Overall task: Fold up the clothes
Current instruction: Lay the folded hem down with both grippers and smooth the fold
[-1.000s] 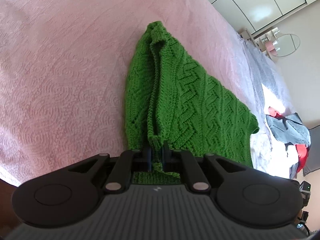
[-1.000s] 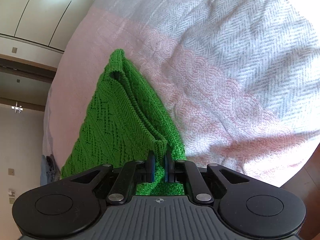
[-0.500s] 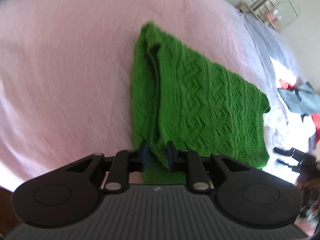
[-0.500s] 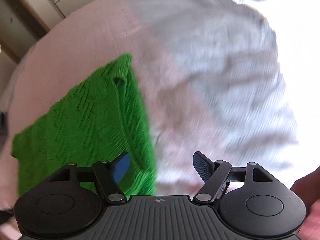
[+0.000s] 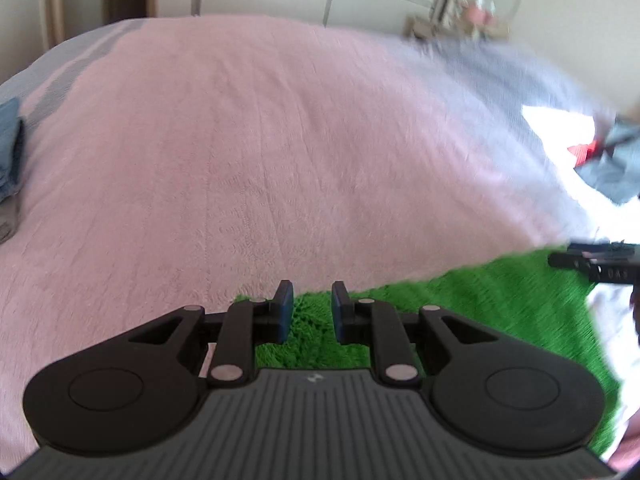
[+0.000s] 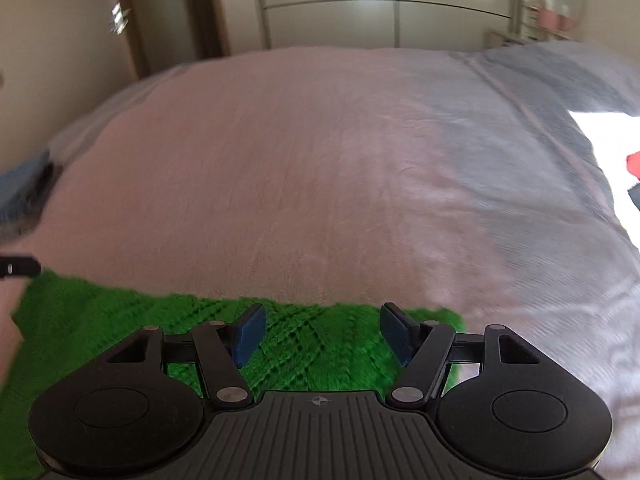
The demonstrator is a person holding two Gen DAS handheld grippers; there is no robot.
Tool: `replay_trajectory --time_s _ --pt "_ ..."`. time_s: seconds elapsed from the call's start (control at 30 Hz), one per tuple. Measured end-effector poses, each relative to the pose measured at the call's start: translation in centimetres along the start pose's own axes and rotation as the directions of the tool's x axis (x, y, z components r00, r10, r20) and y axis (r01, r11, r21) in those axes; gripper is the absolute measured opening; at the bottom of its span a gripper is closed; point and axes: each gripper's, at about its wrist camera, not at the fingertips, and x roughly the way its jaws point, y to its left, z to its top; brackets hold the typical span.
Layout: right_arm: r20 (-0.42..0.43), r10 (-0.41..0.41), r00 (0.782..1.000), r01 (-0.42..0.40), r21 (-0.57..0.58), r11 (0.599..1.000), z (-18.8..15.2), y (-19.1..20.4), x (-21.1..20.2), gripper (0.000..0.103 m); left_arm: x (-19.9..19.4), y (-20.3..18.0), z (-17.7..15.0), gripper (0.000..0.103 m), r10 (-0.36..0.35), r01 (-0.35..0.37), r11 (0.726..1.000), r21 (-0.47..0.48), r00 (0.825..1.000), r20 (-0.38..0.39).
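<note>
1. A second ago both of your grippers were pinched on the folded edge of the green knit sweater (image 5: 460,304), which ran away from you up the pink bedspread (image 5: 280,140). Now neither one has hold of it.
2. Both of your views have rolled since then: the sweater used to stand as a tall wedge up the middle of each picture, and it now lies as a low band along the bottom, with the bed's far edge and the wardrobe doors (image 6: 332,4) level across the top.
3. Your left gripper (image 5: 308,312) has its jaws parted by a narrow gap. Green knit shows through that gap below the pads, but the pads are not pressing on it.
4. Your right gripper (image 6: 322,334) stands much wider and its jaws are closing at this moment. Nothing is between them; the sweater lies underneath.
5. The sweater lies flat on the bedspread near its front edge, directly under both grippers.
6. Its long axis runs side to side across your view, parallel to the near edge of the bed. In the right wrist view its far edge is a fairly straight line from left to right.
7. In the left wrist view your right gripper's tip shows at the far right over the sweater's end; motion blur hides the knit pattern there.
</note>
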Motion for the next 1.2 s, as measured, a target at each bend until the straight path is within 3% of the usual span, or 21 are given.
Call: replay_trajectory --time_s 0.07,0.13,0.2,0.4,0.5,0.63,0.7,0.77,0.93,1.07,1.2 --pt "-0.030 -0.064 0.997 0.062 -0.081 0.995 -1.1 -0.1 1.9 0.067 1.6 0.1 -1.5 0.015 0.050 -0.047 0.997 0.066 0.998 -0.042" --pt "-0.027 -0.056 0.998 0.055 -0.066 0.996 -2.8 -2.2 2.4 0.068 2.5 1.1 -3.6 0.007 0.074 -0.068 0.994 0.080 0.995 -0.066" --pt "-0.029 -0.029 0.999 0.029 -0.005 1.000 -3.3 -3.8 2.2 0.068 2.3 2.2 -4.8 0.004 0.070 -0.068 0.997 0.034 0.996 -0.055" --pt "-0.014 -0.074 0.997 0.075 0.149 0.986 0.0 -4.8 -0.5 0.067 -0.6 2.3 -2.7 0.004 0.041 -0.039 0.996 -0.081 0.999 0.023" --pt "0.021 -0.042 0.999 0.038 0.154 0.987 1.3 -3.7 -0.5 0.067 -0.8 1.8 -1.3 0.009 0.017 -0.011 0.996 -0.093 0.998 0.065" --pt "-0.069 -0.068 0.995 0.073 0.078 0.994 0.4 -3.1 2.8 0.067 2.5 1.9 -2.1 0.009 0.040 -0.041 0.997 -0.063 0.999 -0.018" --pt "-0.074 -0.069 0.995 0.077 0.111 0.991 -0.7 -4.6 3.1 0.067 3.6 2.7 -2.8 0.008 0.042 -0.045 0.996 -0.080 0.998 -0.040" --pt "-0.076 -0.045 0.996 0.058 0.169 0.984 -0.9 -6.1 2.5 0.067 2.7 2.5 -2.6 0.007 0.049 -0.052 0.994 -0.092 0.998 -0.030" --pt "-0.054 -0.113 0.992 0.121 0.161 0.980 -0.3 -5.4 -1.2 0.067 -0.5 0.5 -1.8 0.008 0.064 -0.064 0.993 -0.097 0.998 -0.004" --pt "-0.031 -0.004 1.000 0.009 0.140 0.990 -0.6 -2.9 -3.7 0.067 -3.0 -2.4 -2.8 0.008 0.017 -0.016 0.996 -0.091 1.000 0.003" --pt "-0.080 0.070 0.994 -0.063 0.080 0.995 -3.6 0.3 -4.4 0.067 -4.2 -5.0 -6.5 0.008 -0.014 0.008 0.996 -0.089 0.998 -0.065"
